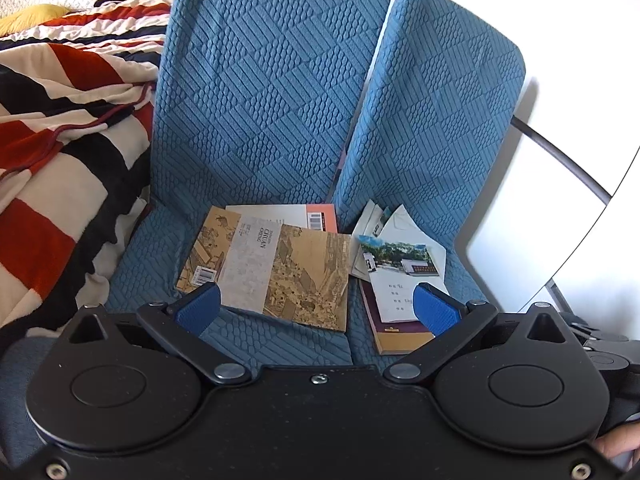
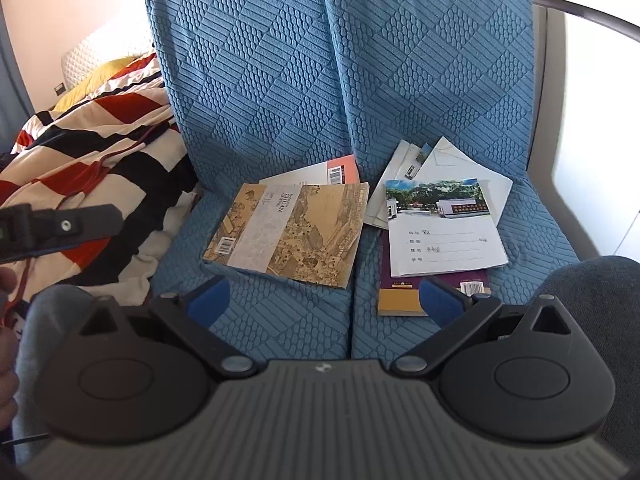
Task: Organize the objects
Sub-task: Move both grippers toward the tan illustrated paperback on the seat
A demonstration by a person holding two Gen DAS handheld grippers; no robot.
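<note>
Both the left gripper (image 1: 316, 308) and right gripper (image 2: 324, 300) are held spread, empty, above the sofa seat's (image 2: 280, 312) front edge. The loosely piled white notebook (image 2: 444, 236) and papers (image 2: 400, 160) could be scattered if the purple book (image 2: 400, 296) beneath is pulled.

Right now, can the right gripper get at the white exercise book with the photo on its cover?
Probably yes. The right gripper has its jaws open and empty, and the white exercise book lies on top of its pile on the blue seat, just ahead, with nothing covering it.
</note>
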